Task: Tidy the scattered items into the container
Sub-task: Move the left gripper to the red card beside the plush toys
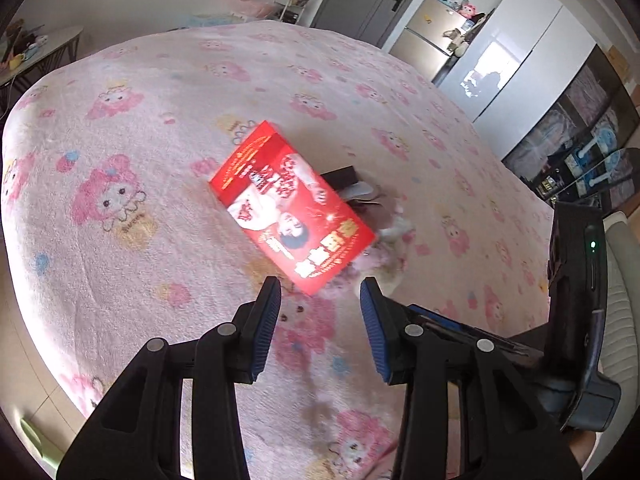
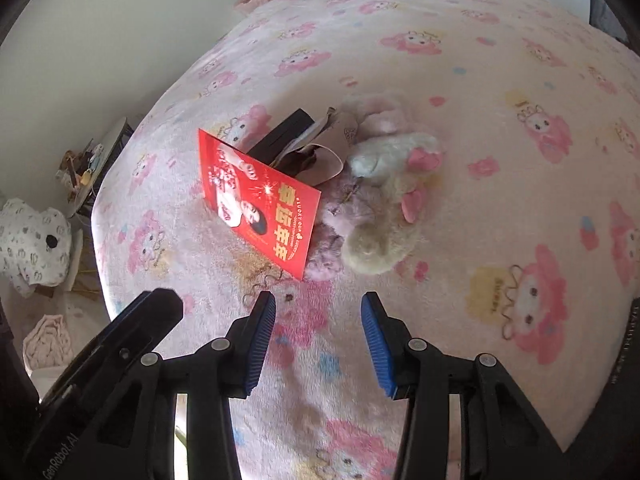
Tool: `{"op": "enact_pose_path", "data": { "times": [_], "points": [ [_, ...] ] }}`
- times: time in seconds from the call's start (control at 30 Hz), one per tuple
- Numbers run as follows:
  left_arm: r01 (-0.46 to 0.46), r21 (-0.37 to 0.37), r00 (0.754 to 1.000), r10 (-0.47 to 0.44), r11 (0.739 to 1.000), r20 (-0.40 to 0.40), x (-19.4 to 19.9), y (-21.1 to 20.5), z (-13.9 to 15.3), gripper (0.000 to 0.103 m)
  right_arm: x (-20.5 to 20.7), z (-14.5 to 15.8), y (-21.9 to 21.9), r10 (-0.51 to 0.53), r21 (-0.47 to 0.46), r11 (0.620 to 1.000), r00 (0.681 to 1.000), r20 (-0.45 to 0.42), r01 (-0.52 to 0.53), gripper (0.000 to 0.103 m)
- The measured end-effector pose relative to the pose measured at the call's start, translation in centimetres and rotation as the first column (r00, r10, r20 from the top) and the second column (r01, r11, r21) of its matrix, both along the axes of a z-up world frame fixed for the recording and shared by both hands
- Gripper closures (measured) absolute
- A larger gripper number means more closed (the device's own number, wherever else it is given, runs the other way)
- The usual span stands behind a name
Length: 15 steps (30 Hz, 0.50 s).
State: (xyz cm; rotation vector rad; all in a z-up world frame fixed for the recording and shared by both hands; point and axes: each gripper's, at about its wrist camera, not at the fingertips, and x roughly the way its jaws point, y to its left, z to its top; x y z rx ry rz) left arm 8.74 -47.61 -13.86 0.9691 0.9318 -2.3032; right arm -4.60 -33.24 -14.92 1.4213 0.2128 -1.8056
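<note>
A red printed box (image 1: 292, 208) stands tilted on the pink cartoon-print blanket (image 1: 160, 120). Behind it, bunched together, lie a black flat item (image 2: 284, 132), a beige item (image 2: 332, 148), a cream plush toy (image 2: 384, 184) and a pale pink plush (image 2: 332, 240). In the left wrist view only the plush (image 1: 394, 236) and the black item (image 1: 340, 176) peek past the box. My left gripper (image 1: 320, 284) hovers open just short of the box's near corner, nothing between its fingers. My right gripper (image 2: 318, 296) is open above bare blanket, short of the box (image 2: 260, 200) and plush.
The blanket edge curves off to the left, over tiled floor. A side table (image 1: 40, 52) with small things, a fridge (image 1: 432, 36) and white cupboards (image 1: 520, 52) stand around. A large spotted plush (image 2: 32, 240) sits on the floor. The other gripper's body (image 2: 132, 332) is close at the left.
</note>
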Motion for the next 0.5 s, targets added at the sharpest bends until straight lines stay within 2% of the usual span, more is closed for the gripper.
{"op": "enact_pose_path", "data": {
  "times": [0.17, 0.23, 0.27, 0.43, 0.5],
  "points": [
    [-0.052, 0.0, 0.998, 0.052, 0.999, -0.018, -1.8, -4.9, -3.4, 0.059, -2.2, -2.0, -1.9, -0.073, -0.03, 0.997, 0.997, -0.032, 0.072, 0.061],
    [-0.043, -0.019, 0.995, 0.041, 0.999, -0.089, -2.5, -6.6, -3.7, 0.056, -2.1, -2.1, -2.1, -0.06, -0.072, 0.996, 0.995, -0.074, 0.055, 0.061],
    [-0.04, -0.037, 0.993, 0.036, 0.999, -0.11, -2.9, -7.3, -3.6, 0.05, -1.8, -2.2, -2.1, -0.042, -0.072, 0.997, 0.994, -0.099, 0.035, 0.061],
    [0.018, -0.13, 0.992, -0.033, 0.991, -0.119, -5.3, -9.4, -3.2, 0.037, -1.3, -2.5, -2.4, -0.01, -0.066, 0.998, 0.989, -0.146, 0.001, 0.059],
    [0.027, -0.139, 0.994, -0.041, 0.99, -0.098, -6.3, -10.4, -3.7, 0.037, -1.0, -2.9, -2.8, 0.008, -0.034, 0.999, 0.985, -0.173, -0.014, 0.059]
  ]
}}
